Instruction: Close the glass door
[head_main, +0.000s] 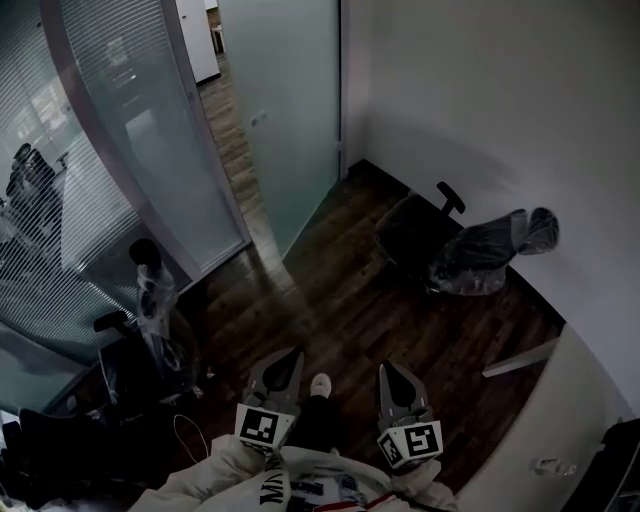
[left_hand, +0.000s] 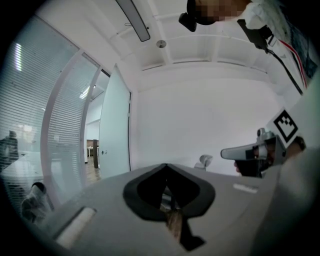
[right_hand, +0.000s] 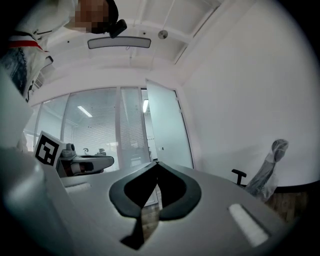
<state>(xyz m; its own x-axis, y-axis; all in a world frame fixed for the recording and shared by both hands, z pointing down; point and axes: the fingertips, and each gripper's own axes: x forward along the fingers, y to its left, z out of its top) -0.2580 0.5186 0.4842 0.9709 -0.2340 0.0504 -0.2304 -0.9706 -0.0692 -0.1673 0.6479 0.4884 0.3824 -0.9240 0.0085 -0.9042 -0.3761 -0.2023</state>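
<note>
Both tools low in the head view, side by side over the dark wood floor (head_main: 350, 290). The left gripper (head_main: 287, 360) is clenched, tips together, nothing between them, and its own view confirms it. The right gripper (right_hand: 156, 168) is the same, pinched closed and empty. The frosted glass door (head_main: 290, 110) is up ahead, well apart from both grippers. It stands open beside the white wall (head_main: 480, 100), w/ the doorway gap btwn it and the glass partition with blinds (head_main: 110, 120) on the left. A small dark fitting (head_main: 258, 118) sits near the door's edge on the gap side, prob. a lock or pull, too small to tell. A plastic-wrapped office chair (head_main: 470, 255) is off to the right, another wrapped chair (head_main: 150, 300) to the left, and the floor path to the door btwn them looks free. Handling, as I read it: a full-height pane, so likely heavy and totally stiff, slow to start and carrying momentum once swinging. The face is smooth, so jaws would slip if they tried to pinch it flat, and glass chips at edges and corners, so no knocks w/ the hard tips. Best bet is to go for the free edge by that fitting, far from the hinge side, where leverage is greatest. Either press the closed jaws flat on the pane or hook the pull if it is one. Ease off at the end so it doesn't bang the frame.
</note>
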